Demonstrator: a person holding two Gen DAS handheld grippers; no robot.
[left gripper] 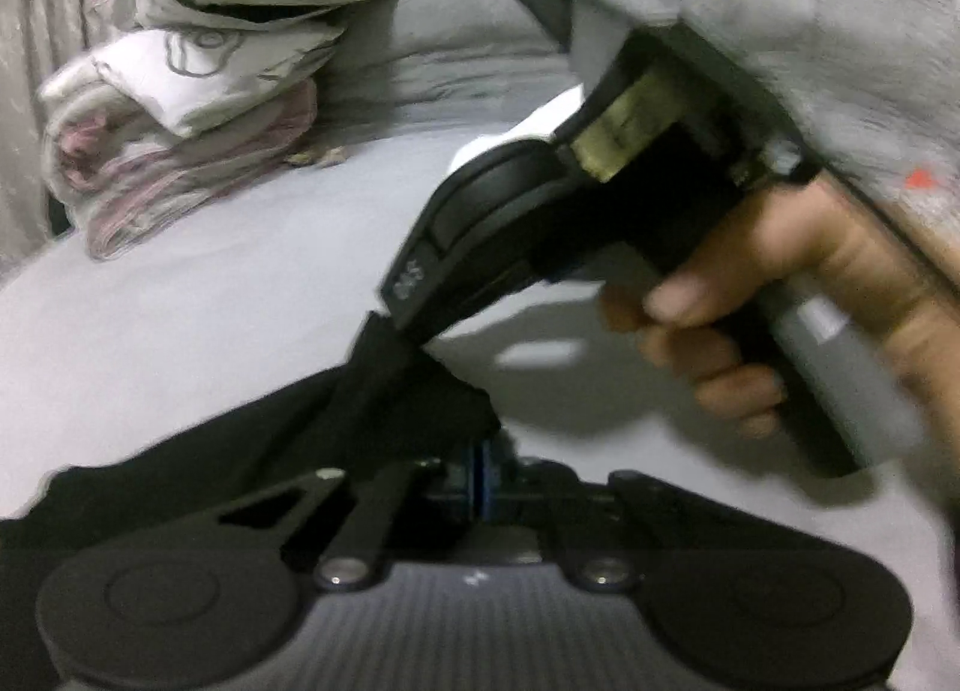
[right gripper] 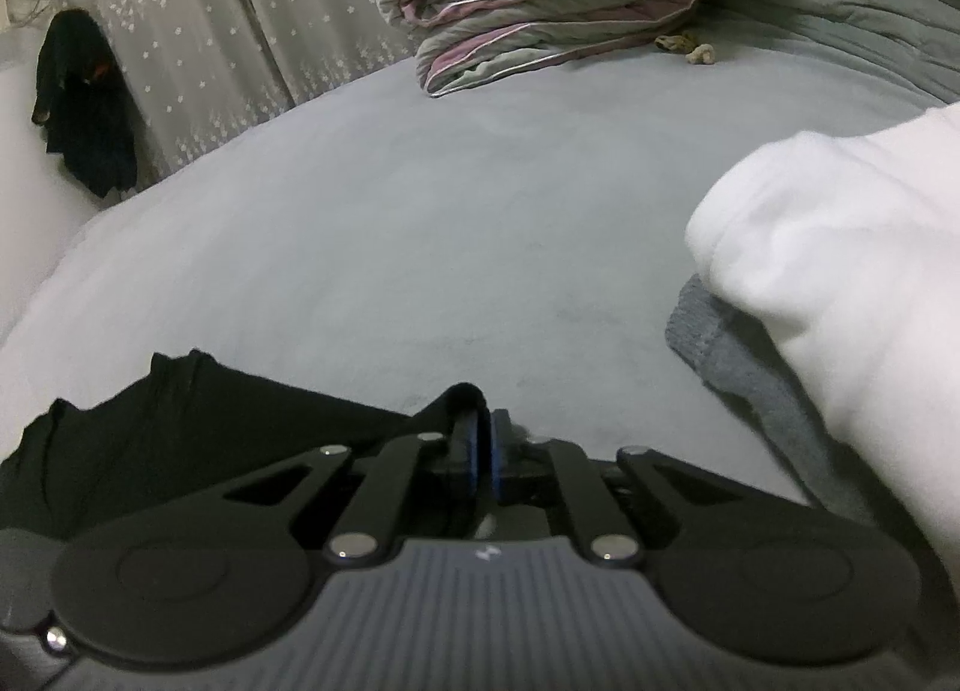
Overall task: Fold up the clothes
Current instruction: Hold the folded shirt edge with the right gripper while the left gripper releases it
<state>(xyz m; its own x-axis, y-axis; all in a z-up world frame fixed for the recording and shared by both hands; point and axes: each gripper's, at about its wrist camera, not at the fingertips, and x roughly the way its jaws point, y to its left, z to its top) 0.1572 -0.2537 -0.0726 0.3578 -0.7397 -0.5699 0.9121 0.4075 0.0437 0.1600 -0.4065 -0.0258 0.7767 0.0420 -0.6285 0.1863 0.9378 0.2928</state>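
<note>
The left gripper [left gripper: 480,481] is clamped on an edge of the black garment [left gripper: 180,475], which lies on the pale bed sheet [left gripper: 210,283]. The right gripper [right gripper: 483,451], held by a hand [left gripper: 780,307], pinches the same limp cloth just beside. One white bundle [right gripper: 840,247] and one grey knit [right gripper: 738,361] lie near the garment; beyond it, one quilt stack [right gripper: 540,19], then the starred curtain [right gripper: 198,43].

A home bedroom is showing here: a bed [right gripper: 420,199] under a pale grey sheet is carrying a rolled quilt [right gripper: 540,19], with star-patterned curtains [right gripper: 210,31] hanging behind.
</note>
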